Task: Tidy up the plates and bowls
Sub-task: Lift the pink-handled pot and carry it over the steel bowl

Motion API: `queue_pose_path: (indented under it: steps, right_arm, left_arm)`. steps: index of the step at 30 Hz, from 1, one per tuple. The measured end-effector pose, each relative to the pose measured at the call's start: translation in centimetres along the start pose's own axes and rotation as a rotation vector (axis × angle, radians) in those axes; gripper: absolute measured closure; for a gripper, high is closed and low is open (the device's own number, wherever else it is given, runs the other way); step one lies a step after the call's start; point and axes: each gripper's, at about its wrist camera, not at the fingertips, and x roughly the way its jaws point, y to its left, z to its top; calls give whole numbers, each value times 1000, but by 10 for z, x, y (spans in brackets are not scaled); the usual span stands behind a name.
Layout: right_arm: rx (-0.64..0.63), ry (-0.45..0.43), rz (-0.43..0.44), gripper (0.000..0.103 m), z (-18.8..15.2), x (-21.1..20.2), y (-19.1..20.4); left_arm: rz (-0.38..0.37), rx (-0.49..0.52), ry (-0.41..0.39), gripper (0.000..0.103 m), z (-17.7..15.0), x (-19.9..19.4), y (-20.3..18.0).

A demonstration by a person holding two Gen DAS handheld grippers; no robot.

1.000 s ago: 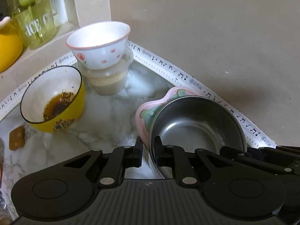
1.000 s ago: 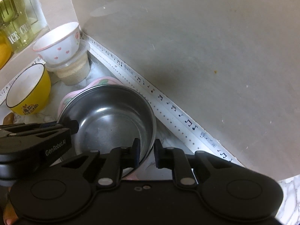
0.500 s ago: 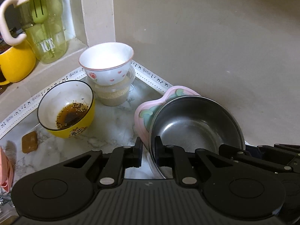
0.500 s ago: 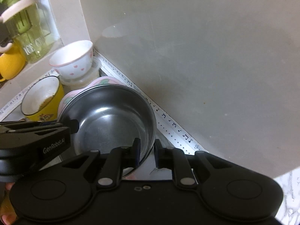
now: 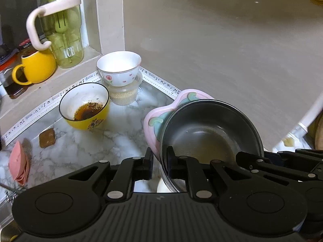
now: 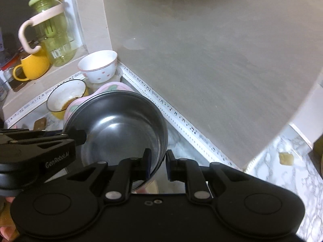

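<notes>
steel bowl (image 5: 210, 133) nested in pink plate (image 5: 153, 121), tilted; yellow bowl (image 5: 84, 106) soiled

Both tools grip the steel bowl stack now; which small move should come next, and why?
Probably a small further lift: the left tool and right tool pinch opposite rims of the steel bowl, nested in the pink dish, with the yellow bowl close by.

Metal, glaze, clear plastic and polished stone

Held between both matt black plastic tongs, the steel bowl (image 5: 210, 133) looks brushed and dully reflective, nested in a glossy pink ceramic dish (image 5: 159, 111). Ahead of the left tongs (image 5: 159, 160), the yellow bowl (image 5: 85, 106) and white bowl (image 5: 119, 67) carry shiny glaze; the tub (image 5: 123, 94) under the white one is clear plastic. The table (image 5: 84, 151) is smooth, glossy marble-patterned stone.
</notes>
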Motion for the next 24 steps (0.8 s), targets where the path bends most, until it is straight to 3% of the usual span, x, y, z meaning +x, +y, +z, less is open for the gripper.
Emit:
queue_pose_path:
  steps: [13, 24]
  right_arm:
    - [17, 17, -4, 88, -69, -61, 4]
    - [51, 73, -7, 88, -130, -78, 10]
  left_arm:
    - [-54, 35, 12, 90, -67, -60, -5]
    - [-95, 24, 76, 90, -128, -65, -2]
